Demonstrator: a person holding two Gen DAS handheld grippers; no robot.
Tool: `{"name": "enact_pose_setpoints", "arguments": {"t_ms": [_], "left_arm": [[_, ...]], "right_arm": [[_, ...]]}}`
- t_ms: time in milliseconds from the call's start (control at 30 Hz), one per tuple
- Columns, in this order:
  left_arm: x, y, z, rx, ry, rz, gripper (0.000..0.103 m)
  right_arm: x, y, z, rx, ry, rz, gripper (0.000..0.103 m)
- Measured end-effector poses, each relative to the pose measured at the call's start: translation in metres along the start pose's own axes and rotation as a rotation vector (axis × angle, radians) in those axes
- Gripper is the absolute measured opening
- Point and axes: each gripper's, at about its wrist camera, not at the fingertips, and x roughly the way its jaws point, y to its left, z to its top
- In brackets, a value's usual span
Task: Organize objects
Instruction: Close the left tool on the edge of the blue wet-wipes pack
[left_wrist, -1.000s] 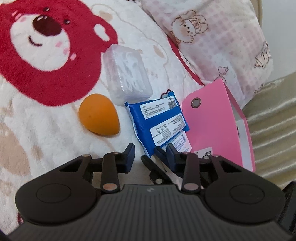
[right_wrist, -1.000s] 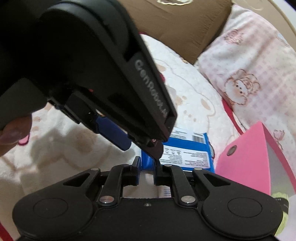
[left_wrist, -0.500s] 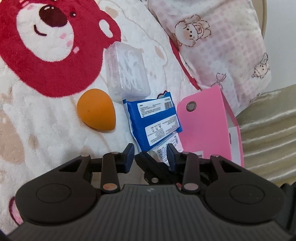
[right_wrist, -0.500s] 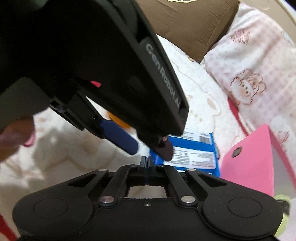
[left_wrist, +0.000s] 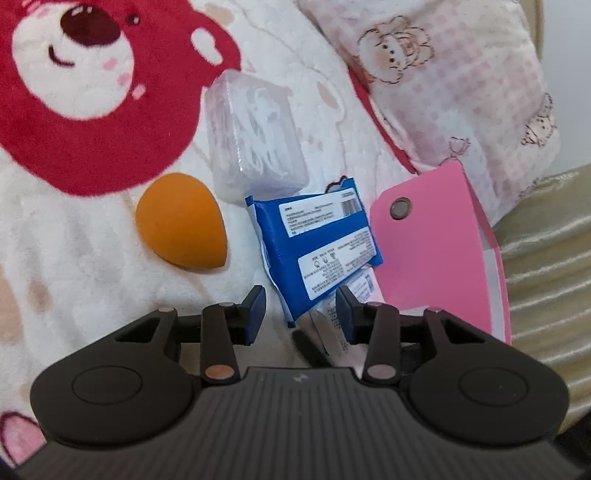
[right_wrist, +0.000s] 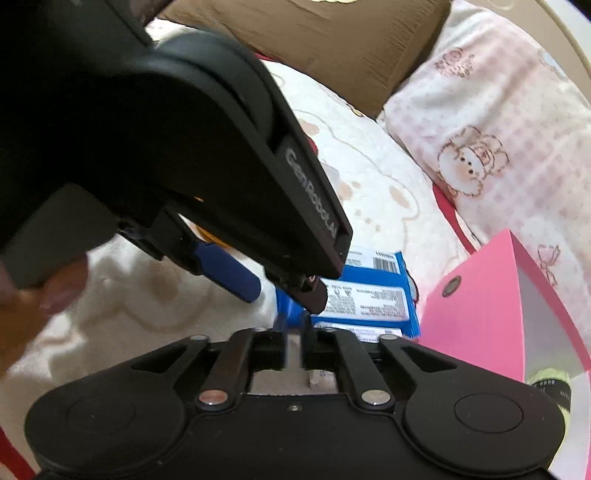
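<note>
The blue packet (left_wrist: 317, 254) lies just ahead of the open left claw (left_wrist: 301, 306), long axis slanting away; the right claw (right_wrist: 293, 341), just opening, empty, sits nearer its lower end.

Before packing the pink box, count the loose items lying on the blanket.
3: orange sponge left, clear plastic box behind it, blue packet beside the pink box. More packets may hide underneath.

Both wrist views close, angled down; share blue packet (left_wrist: 317, 251).
</note>
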Motion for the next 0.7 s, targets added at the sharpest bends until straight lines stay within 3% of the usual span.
{"name": "enact_pose_setpoints", "arguments": {"t_ms": [33,67,300,333,433,700], "left_arm": [[0.002,0.001,-0.001,-0.007,-0.001,-0.001,0.039],[0.004,0.0,-0.002,-0.008,-0.005,0.001,0.039],[0.013,-0.009,-0.004,0.013,-0.036,0.02,0.039],[0.013,-0.01,-0.004,0.022,-0.042,0.024,0.037],[0.013,-0.008,-0.004,0.039,-0.04,0.059,0.015],[-0.01,-0.004,-0.002,0.038,-0.042,0.032,0.01]], "right_arm": [[-0.002,-0.001,-0.002,0.006,-0.013,-0.016,0.049],[-0.004,-0.001,-0.004,0.005,-0.028,-0.031,0.055],[0.001,-0.015,0.001,0.037,-0.026,-0.028,0.055],[0.001,-0.015,0.004,0.045,-0.025,-0.027,0.055],[0.009,-0.026,0.001,0.066,-0.027,-0.025,0.055],[0.001,-0.027,-0.009,0.131,-0.041,0.001,0.058]]}}
